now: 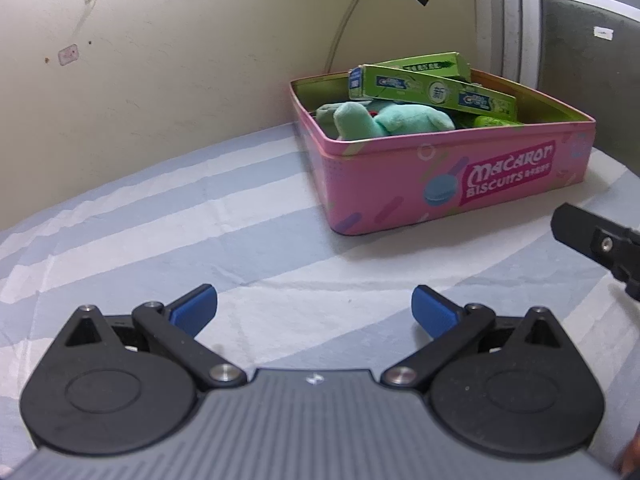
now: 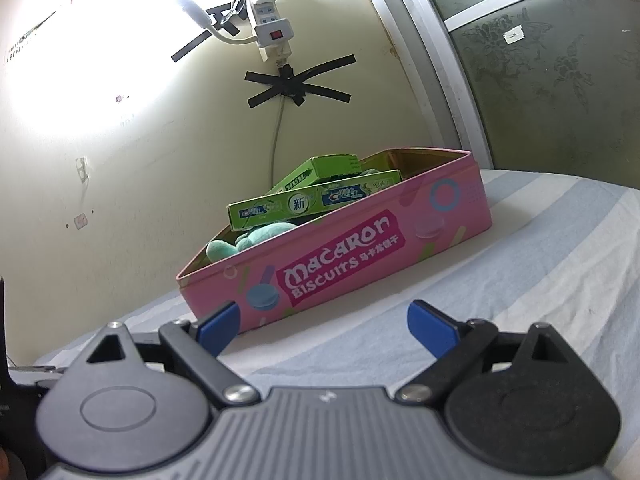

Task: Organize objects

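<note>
A pink "Macaron Biscuits" tin (image 1: 400, 184) (image 2: 360, 264) stands lidless on the striped cloth near the wall. Inside it lie two green toothpaste boxes (image 1: 432, 90) (image 2: 312, 200), stacked crosswise, and a teal plush toy (image 1: 384, 120) (image 2: 236, 242). My left gripper (image 1: 314, 312) is open and holds nothing, well short of the tin and to its left. My right gripper (image 2: 324, 326) is open too, just in front of the tin's long side, with nothing between its blue pads (image 2: 432, 330). In the left wrist view a black part of the right gripper (image 1: 592, 240) shows at the right edge.
A blue and white striped cloth (image 1: 200, 220) (image 2: 520, 272) covers the surface. A cream wall (image 1: 180, 60) rises just behind the tin, with a taped cable (image 2: 296, 84) and a power strip (image 2: 272, 16). A framed frosted glass panel (image 2: 560, 80) stands at the right.
</note>
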The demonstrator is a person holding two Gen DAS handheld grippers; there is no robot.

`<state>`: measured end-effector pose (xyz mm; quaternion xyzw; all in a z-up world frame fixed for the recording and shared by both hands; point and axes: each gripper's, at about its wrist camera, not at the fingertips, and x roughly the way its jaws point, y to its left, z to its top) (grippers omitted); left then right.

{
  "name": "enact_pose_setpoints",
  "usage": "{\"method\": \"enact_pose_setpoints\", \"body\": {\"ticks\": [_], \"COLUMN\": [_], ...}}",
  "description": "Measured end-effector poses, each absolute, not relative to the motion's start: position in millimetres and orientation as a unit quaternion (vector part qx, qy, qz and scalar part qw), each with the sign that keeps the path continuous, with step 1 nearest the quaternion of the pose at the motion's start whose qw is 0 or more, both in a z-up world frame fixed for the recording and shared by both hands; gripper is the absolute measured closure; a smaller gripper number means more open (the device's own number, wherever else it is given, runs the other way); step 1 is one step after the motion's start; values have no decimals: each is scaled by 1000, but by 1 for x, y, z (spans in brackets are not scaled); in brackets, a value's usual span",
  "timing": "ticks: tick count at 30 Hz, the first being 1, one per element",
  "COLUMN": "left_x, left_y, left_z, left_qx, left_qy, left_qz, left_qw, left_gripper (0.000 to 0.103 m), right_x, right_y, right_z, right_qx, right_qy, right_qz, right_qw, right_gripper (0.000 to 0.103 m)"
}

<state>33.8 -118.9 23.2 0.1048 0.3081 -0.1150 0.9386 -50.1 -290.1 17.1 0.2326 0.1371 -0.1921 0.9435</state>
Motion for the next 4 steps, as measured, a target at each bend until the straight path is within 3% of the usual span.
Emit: {"method": "enact_pose_setpoints", "body": {"ticks": [4], "left_x": [31], "left_y": [-120], "left_z": [25], "left_qx": [105], "left_qy": [303], "left_qz": [-121], "left_qw": [939], "left_gripper": [0], "right_x": [-51], "right_y": [-290], "right_z": [17], "right_qx": [234], "right_qy": [135], "right_qz": [-193], "right_qw": [943], "right_gripper": [9]}}
